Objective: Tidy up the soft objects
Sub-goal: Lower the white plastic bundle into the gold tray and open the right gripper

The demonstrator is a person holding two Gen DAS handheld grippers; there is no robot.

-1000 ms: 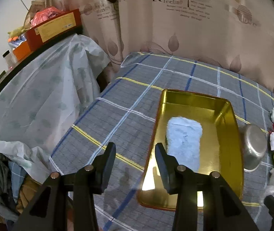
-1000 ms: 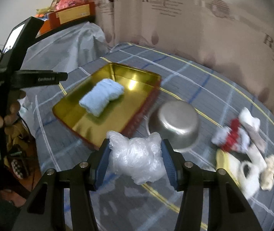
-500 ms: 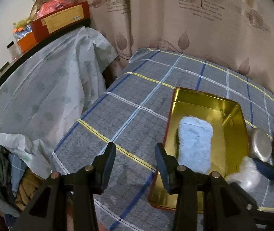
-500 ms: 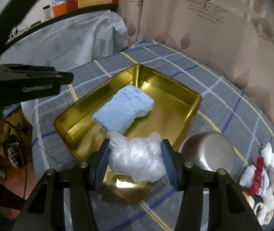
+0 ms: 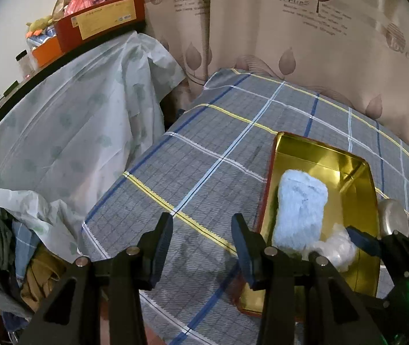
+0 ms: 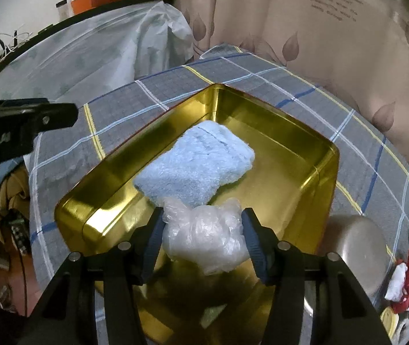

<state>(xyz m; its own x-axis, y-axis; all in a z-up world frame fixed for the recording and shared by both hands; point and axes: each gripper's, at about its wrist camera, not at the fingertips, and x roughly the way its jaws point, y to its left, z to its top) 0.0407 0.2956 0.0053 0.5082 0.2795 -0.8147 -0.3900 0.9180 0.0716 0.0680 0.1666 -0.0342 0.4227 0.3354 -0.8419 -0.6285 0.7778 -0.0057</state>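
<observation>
**Plastic bag over the gold tray, right jaws easing apart**

The right gripper (image 6: pixel 203 234) hangs over the near part of the gold metal tray (image 6: pixel 326 155), with a crumpled clear plastic bag (image 6: pixel 204 237) between its blue-padded fingers (image 6: pixel 251 241). Its jaws have just been opening a little; the bag fills the gap and touches both pads, so the grip looks light rather than released. Just beyond the bag, a folded light-blue towel (image 6: pixel 197 165) lies flat in the middle of the tray.

The left gripper (image 5: pixel 201 240) is part-way open with nothing between its fingers, hovering over the grey plaid tablecloth (image 5: pixel 204 149) just left of the tray's near left corner.

To the right of the tray an upturned steel bowl (image 6: pixel 356 247) sits on the cloth, and farther right lies a small heap of red-and-white soft items (image 6: pixel 408 273). A patterned curtain (image 6: pixel 333 34) hangs behind the table; a plastic-covered counter (image 5: pixel 60 120) stands at far left.
</observation>
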